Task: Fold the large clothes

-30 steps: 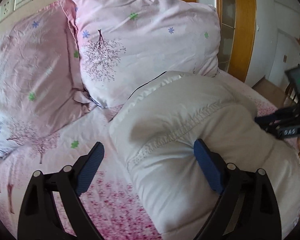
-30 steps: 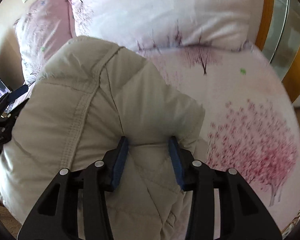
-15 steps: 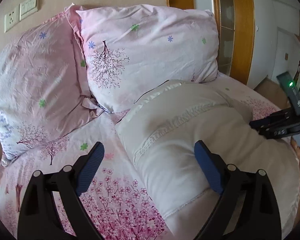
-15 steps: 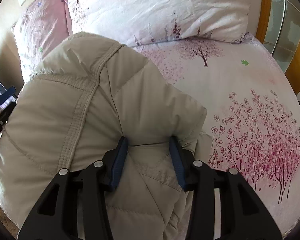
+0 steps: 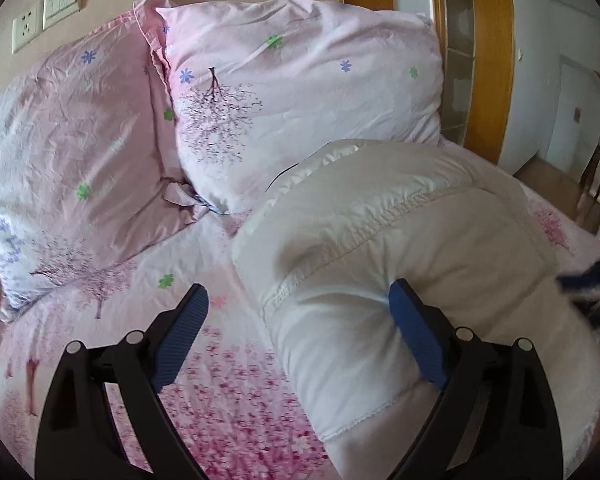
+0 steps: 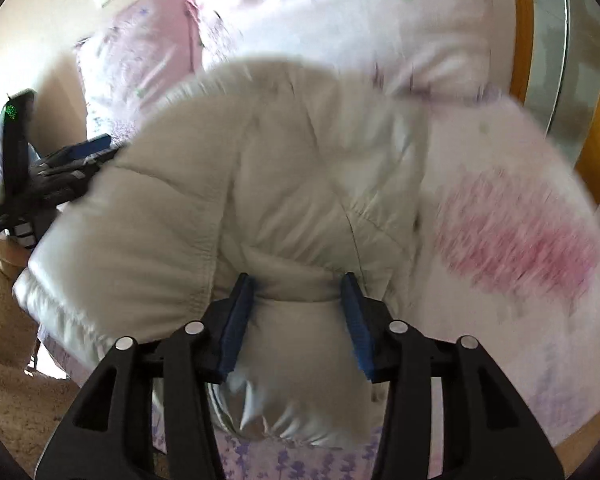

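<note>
No legible text, labels, signs — none

cream quilted jacket, pink blossom-print sheet, pale pink tree-print pillows, blue-padded black tools.

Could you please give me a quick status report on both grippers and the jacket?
Right gripper clamped on a fold of the puffy cream quilted jacket, jaws just easing wider. Left gripper open over its edge. Pink floral pillows close behind.
</note>
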The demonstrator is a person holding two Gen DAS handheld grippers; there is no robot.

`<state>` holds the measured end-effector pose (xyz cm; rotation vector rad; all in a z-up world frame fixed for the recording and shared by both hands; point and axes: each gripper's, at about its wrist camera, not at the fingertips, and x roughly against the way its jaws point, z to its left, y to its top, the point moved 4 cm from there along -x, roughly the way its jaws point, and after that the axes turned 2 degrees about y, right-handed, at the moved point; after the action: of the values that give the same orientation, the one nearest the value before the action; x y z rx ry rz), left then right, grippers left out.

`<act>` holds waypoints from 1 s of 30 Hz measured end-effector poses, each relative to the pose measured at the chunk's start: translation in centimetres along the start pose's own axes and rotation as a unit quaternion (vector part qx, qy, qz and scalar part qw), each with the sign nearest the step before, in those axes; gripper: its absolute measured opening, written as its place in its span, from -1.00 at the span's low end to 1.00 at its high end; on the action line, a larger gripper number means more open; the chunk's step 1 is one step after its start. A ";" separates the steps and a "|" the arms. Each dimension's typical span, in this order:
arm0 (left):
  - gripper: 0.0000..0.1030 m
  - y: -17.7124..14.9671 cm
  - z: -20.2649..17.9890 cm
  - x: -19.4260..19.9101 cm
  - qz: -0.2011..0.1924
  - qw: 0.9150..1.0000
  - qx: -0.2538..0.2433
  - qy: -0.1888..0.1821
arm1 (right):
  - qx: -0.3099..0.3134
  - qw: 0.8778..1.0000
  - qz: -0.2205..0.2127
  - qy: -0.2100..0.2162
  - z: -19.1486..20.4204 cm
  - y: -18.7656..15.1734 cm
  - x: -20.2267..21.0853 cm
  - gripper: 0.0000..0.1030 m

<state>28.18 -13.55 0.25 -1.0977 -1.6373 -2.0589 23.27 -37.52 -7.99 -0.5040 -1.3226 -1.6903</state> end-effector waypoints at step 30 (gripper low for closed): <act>0.97 -2.8 3.0 -2.2 0.113 0.923 0.230 -0.287 | -0.278 0.926 0.105 0.232 -8.7 2.4 -4.9 0.97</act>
<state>28.96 -10.44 -3.11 -1.6983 -1.9868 -1.1651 29.50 -43.65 -13.41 -0.5000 -0.4242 -1.8458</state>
